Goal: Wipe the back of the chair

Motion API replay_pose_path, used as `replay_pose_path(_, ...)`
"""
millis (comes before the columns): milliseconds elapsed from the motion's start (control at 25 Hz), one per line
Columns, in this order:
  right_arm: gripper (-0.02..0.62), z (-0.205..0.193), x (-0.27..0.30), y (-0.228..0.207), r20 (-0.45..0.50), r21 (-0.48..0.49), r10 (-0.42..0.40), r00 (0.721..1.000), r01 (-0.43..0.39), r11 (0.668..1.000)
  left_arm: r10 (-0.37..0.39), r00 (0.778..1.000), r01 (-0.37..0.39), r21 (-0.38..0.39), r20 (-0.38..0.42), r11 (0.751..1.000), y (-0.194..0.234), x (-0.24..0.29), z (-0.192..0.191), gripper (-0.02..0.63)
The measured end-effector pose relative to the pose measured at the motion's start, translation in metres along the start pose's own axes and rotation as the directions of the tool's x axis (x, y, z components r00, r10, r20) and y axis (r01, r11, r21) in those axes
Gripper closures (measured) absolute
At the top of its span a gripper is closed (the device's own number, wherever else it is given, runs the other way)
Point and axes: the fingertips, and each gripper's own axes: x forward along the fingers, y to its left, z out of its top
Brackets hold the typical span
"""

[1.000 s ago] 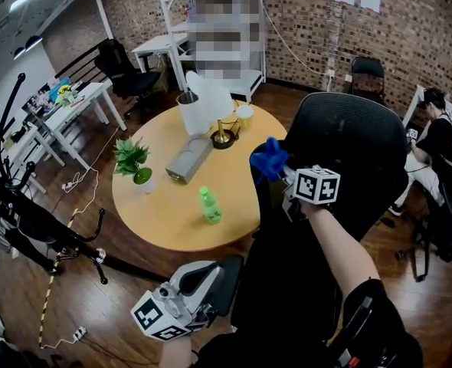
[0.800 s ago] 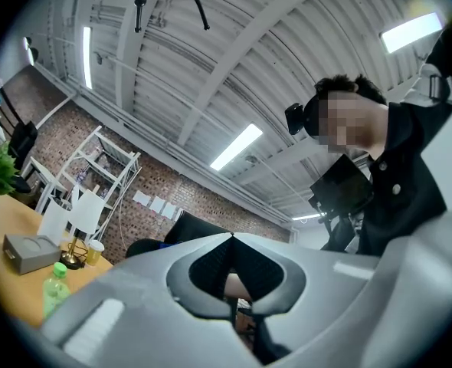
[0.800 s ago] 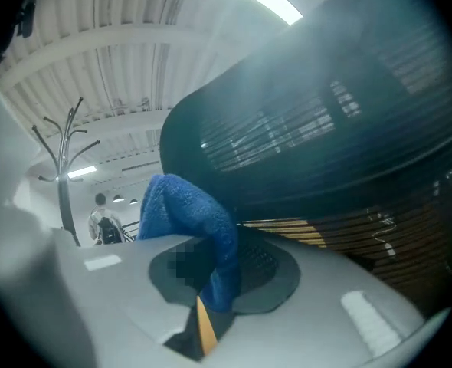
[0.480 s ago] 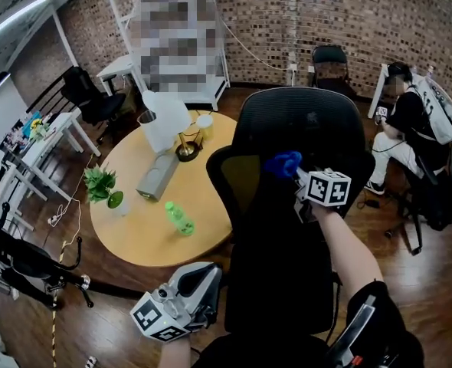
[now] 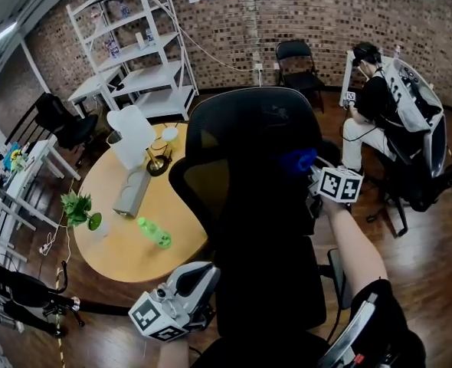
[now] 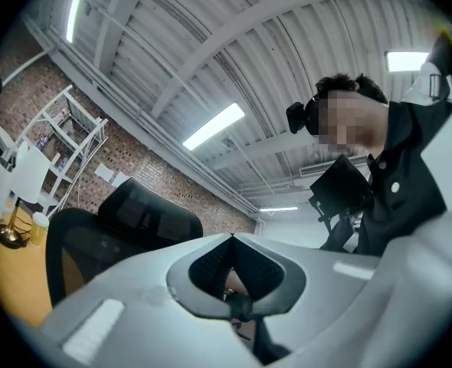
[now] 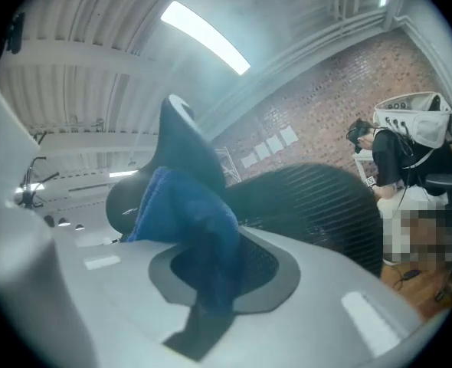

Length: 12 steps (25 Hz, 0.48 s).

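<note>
Chair back [image 5: 249, 205] fills the middle — round table [image 5: 122, 259] seemingly close left.

table [image 5: 122, 244] edge behind chair [image 5: 257, 221], chair base hidden

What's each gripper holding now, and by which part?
Right gripper: shut on the blue cloth, pinched at a bunched fold, with the rest puffing out ahead at the chair back. Left gripper: shut, empty.

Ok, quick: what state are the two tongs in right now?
Left tongs: closed, holding nothing.
Right tongs: closed on the blue cloth.
</note>
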Motion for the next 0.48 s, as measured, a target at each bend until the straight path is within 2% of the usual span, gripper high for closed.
replay_pose_path(320, 0.54, 0.026, -0.053, -0.065, 0.052, -0.01, -0.139, 0.989, 0.139, 0.99, -0.062, 0.998, 0.061, -0.027, -0.026, 0.998, -0.008, 0.024, -0.017, 0.609)
replay_pose_path(400, 0.54, 0.03, -0.065, -0.076, 0.056, -0.02, -0.194, 0.979, 0.195, 0.981, -0.082, 0.996, 0.081, -0.038, -0.026, 0.996, -0.009, 0.029, -0.021, 0.609)
replay_pose_path(480, 0.54, 0.035, -0.083, -0.094, 0.073, -0.018, -0.275, 0.959, 0.277, 0.961, -0.104, 0.994, 0.103, -0.047, -0.025, 0.994, -0.012, 0.034, -0.024, 0.609)
